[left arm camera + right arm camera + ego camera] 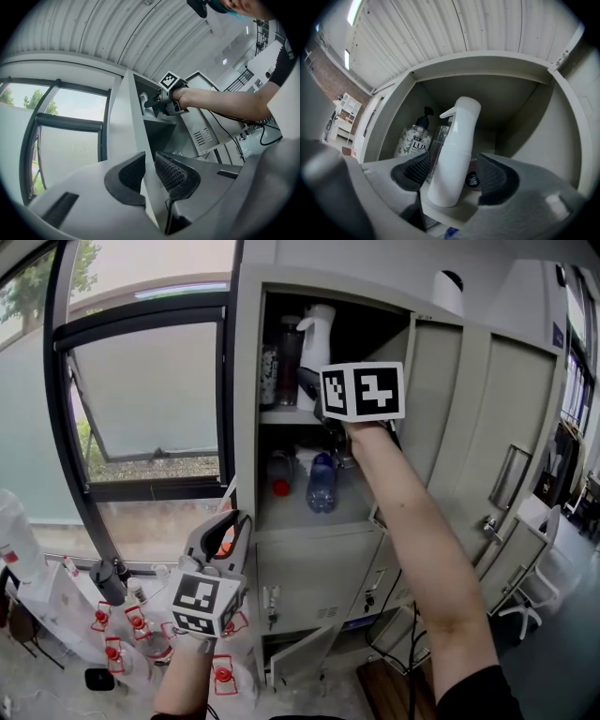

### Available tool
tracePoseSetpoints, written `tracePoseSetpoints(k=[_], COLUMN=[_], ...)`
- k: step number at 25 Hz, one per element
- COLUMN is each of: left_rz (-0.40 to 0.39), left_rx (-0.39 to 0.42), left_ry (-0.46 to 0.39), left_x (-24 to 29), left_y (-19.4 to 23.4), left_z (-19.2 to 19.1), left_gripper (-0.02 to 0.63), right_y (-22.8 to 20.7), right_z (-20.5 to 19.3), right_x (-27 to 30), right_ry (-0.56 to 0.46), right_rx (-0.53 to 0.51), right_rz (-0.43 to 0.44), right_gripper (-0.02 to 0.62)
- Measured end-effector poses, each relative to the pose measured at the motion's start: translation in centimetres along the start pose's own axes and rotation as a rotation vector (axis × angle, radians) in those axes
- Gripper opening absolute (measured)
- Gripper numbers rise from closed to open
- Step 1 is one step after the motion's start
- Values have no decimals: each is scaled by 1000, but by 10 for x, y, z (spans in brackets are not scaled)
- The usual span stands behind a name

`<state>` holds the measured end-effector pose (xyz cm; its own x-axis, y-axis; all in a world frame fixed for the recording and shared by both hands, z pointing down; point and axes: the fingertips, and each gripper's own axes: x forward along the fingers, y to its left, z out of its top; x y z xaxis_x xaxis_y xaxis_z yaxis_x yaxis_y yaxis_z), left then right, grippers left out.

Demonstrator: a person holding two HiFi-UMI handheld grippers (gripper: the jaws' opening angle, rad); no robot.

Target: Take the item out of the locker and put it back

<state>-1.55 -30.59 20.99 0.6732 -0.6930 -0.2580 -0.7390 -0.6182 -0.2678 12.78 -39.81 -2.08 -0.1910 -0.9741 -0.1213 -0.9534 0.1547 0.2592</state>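
Right tool (454, 173) is standing wide open at the front of the locker's (328, 285) upper shelf (446, 214), its two pads flanking the white spray bottle (457, 136) without pressing on it. The bottle is standing upright on its own base, close to the shelf's front edge, with a soap bottle (414, 143) and a clear container (437, 150) just behind it to the left. The left tool (150, 173) is sitting lower down, clenched on the edge of a thin grey panel (131, 122) at the locker's left side. This panel is probably the open door, so the grip is likely steadying it.

The pictures are not showing whether the bottle is about to be gripped or is being left in place, so good handling depends on which it is. For a pick, the right tool is best eased forward until both pads are facing the straight lower body rather than the narrowing neck. It should then close squarely, because the smooth, tall bottle is likely to tip or slip under a lopsided squeeze. A slight lift before pulling straight back should clear the shelf edge and spare the neighbours behind. For a release, the risk is a pad brushing the bottle on the way out and toppling it off the edge. The tool should back away in line with its jaws, fully spread. The left tool is best held firm on the panel throughout.
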Motion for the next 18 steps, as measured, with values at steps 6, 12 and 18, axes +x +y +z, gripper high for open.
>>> tracePoseSetpoints(k=[6, 12, 18], left_rz=[-4, -3, 9], left_rx=[-1, 2, -27], left_ry=[4, 10, 6], left_x=[0, -2, -4], left_y=[-1, 1, 1], left_z=[-3, -7, -3], left_gripper=[66, 66, 66], right_y=[-3, -1, -1], right_z=[-14, -20, -20], right_x=[16, 23, 25], right_ry=[56, 84, 102], right_rx=[40, 28, 11], right_rz=[31, 35, 14], right_gripper=[308, 308, 299])
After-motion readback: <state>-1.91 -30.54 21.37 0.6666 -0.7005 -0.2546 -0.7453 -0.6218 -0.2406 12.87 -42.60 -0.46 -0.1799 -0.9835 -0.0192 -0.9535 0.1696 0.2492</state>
